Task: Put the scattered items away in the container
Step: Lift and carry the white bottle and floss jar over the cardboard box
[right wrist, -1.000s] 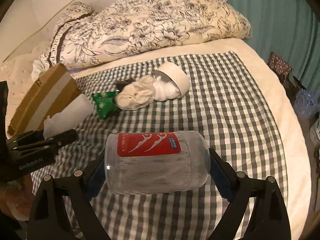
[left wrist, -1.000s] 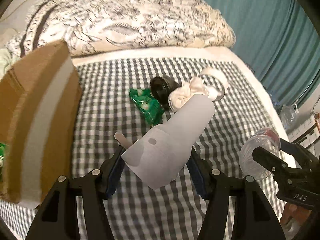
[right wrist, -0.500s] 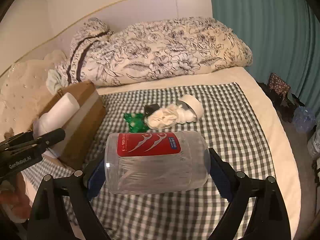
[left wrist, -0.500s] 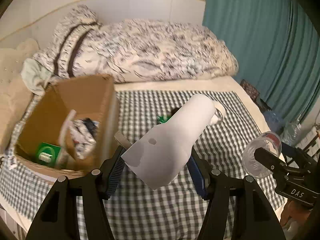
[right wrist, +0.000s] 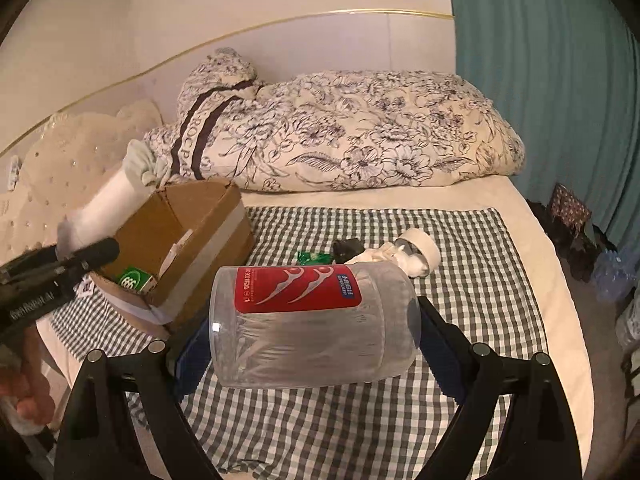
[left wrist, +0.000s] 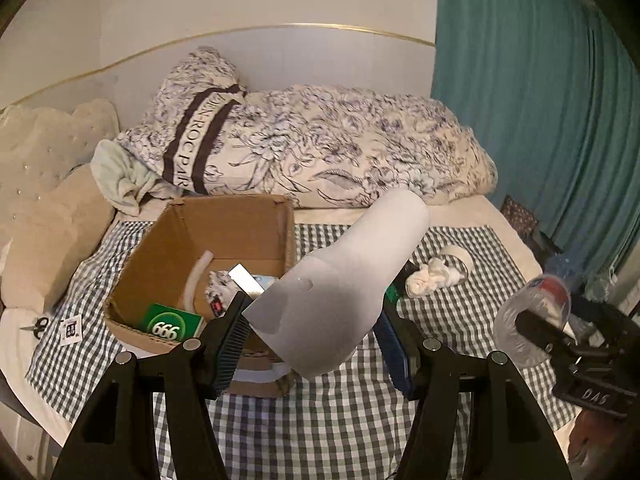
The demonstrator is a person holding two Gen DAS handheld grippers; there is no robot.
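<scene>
1. Carrying two things at once is what's being done: the left gripper (left wrist: pixel 316 320) is pinched on a white bottle (left wrist: pixel 352 276), and the right gripper (right wrist: pixel 316 344) is clamped wide around a clear jar (right wrist: pixel 316 320) lying sideways, red label up.
2. The cardboard box (left wrist: pixel 160 248) sits on the bed (left wrist: pixel 460 320), just ahead and left of the white bottle, already holding a green pack (left wrist: pixel 170 326) and other bits.
3. The bottle is probably best brought over the open top before it's let go, since its nose sticks out past the near wall.
4. The jar should be kept level; a slippery round side is being squeezed.
5. Left behind on the checked blanket (right wrist: pixel 460 240): a white cloth bundle (right wrist: pixel 400 258), a green wrapper (right wrist: pixel 314 257) and something dark (right wrist: pixel 348 247).
6. The box's near wall could be clipped by either gripper.
</scene>
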